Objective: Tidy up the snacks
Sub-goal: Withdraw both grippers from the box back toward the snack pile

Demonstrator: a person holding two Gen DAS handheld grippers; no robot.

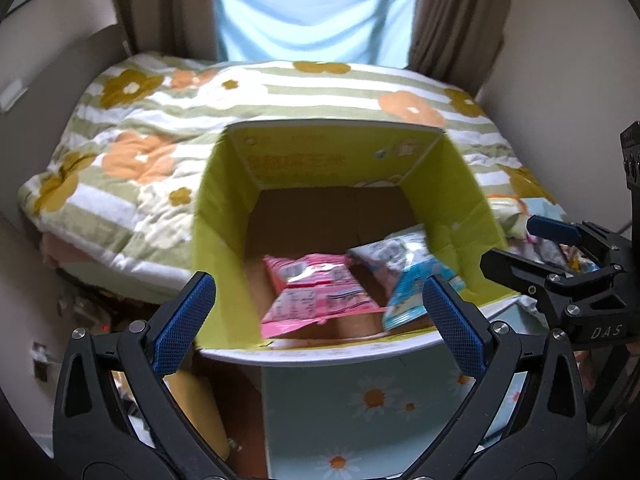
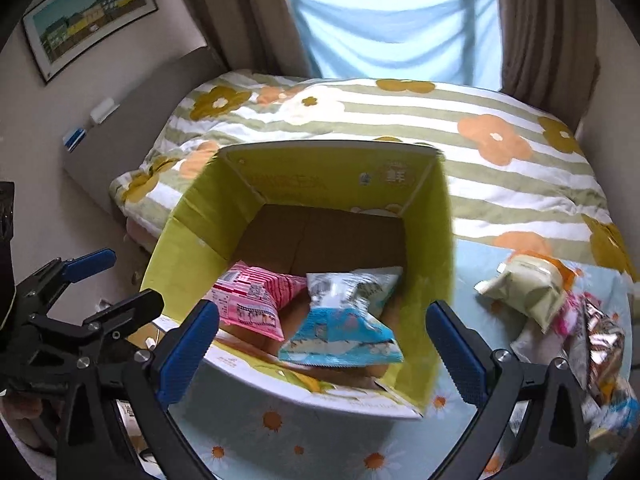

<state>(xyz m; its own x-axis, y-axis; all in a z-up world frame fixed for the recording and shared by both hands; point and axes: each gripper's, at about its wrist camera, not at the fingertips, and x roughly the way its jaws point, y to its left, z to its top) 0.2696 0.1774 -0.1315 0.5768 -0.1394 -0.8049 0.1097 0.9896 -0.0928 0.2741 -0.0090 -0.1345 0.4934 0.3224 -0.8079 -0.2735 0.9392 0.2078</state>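
Note:
An open cardboard box point(image 1: 452, 184) with yellow-green flaps stands on the bed; it also shows in the right wrist view point(image 2: 432, 240). Inside lie a pink snack packet point(image 1: 316, 296) point(image 2: 252, 300) and a blue and silver snack packet point(image 1: 404, 272) point(image 2: 344, 320). My left gripper point(image 1: 320, 308) is open and empty above the box's near edge. My right gripper point(image 2: 322, 340) is open and empty over the blue packet. Each gripper shows in the other's view, the right one point(image 1: 520, 244) at the right, the left one point(image 2: 104, 280) at the left.
Several loose snack packets lie right of the box on a pale blue daisy sheet point(image 2: 280, 432): a cream packet point(image 2: 528, 292) and a pile of foil ones point(image 2: 600, 356). A striped flowered quilt point(image 2: 400, 120) covers the bed behind. Curtains and a window stand beyond.

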